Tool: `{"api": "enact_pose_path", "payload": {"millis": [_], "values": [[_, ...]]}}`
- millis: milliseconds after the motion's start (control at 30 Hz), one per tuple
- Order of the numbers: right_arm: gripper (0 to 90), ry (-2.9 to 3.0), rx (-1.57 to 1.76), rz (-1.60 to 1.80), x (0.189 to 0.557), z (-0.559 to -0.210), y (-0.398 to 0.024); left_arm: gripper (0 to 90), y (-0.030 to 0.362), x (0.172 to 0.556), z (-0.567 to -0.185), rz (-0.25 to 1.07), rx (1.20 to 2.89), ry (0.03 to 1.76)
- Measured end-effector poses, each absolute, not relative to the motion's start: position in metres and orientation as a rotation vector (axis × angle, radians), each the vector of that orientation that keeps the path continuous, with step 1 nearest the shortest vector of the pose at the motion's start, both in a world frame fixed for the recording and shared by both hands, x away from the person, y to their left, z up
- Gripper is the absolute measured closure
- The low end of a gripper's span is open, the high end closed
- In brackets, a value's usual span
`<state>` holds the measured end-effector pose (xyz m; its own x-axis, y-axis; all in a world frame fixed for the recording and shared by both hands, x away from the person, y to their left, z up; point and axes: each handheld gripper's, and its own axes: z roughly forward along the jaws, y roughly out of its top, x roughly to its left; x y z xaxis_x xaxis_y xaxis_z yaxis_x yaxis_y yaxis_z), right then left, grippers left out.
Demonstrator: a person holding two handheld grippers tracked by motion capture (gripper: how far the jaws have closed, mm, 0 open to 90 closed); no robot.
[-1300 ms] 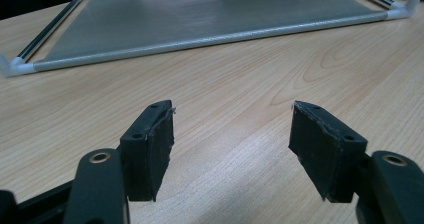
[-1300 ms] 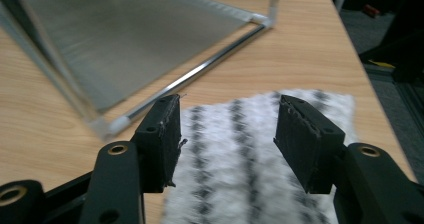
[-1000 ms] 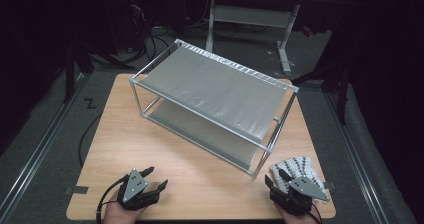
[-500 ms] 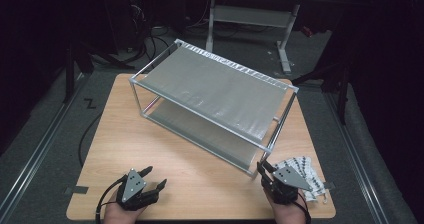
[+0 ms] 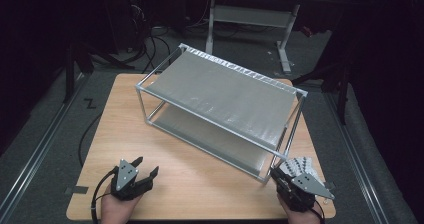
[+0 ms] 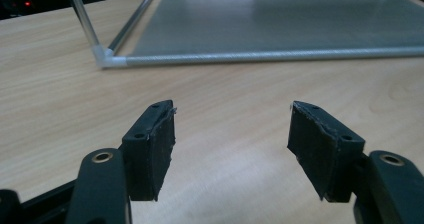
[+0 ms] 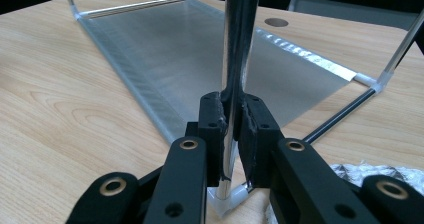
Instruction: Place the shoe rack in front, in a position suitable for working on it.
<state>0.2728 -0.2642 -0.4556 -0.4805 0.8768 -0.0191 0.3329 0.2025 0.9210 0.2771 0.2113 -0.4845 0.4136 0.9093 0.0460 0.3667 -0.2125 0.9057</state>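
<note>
So it's a light wooden rectangular table with a pale grain and a round hole near its far edge. Sitting on it diagonally, taking up most of the middle, is a two-tier rack of thin silvery metal tubes with grey mesh shelves, one foot near the front right corner. Just beside that foot, at the right edge, lies a crinkly silver sheet, maybe bubble wrap, hard to tell.

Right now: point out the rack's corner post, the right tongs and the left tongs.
corner post (image 7: 234, 44), right gripper view, shaft above the pads.
right tongs (image 7: 231, 129), right gripper view, between the tips, shut on the post.
left tongs (image 6: 232, 134), left gripper view, open gap between the tips.
</note>
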Motion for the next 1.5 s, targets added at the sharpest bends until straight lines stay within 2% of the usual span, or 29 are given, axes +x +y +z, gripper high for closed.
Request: {"api": "enact_pose_path", "payload": {"millis": [233,400,867,1100,1267,1367,1500], "values": [[80.9,1.921,1.124,1.271,0.275,-0.456,-0.265,38.3,0.215,0.326,-0.471,0.858,1.763,1.174],[80.9,1.926,1.118,1.275,0.276,-0.456,-0.266,44.0,0.218,0.358,-0.457,0.907,1.782,1.176],[80.9,1.925,1.121,1.277,0.277,-0.456,-0.266,43.6,0.243,0.424,-0.452,0.930,1.714,1.342],[80.9,1.925,1.124,1.287,0.278,-0.457,-0.266,48.7,0.241,0.446,-0.445,0.942,1.756,1.354],[80.9,1.928,1.120,1.292,0.279,-0.457,-0.267,53.0,0.237,0.454,-0.438,0.956,1.741,1.366],[80.9,1.928,1.117,1.292,0.278,-0.457,-0.266,60.3,0.237,0.454,-0.434,0.978,1.705,1.368],[80.9,1.928,1.115,1.294,0.279,-0.458,-0.267,72.8,0.235,0.456,-0.431,1.039,1.740,1.364]]}}
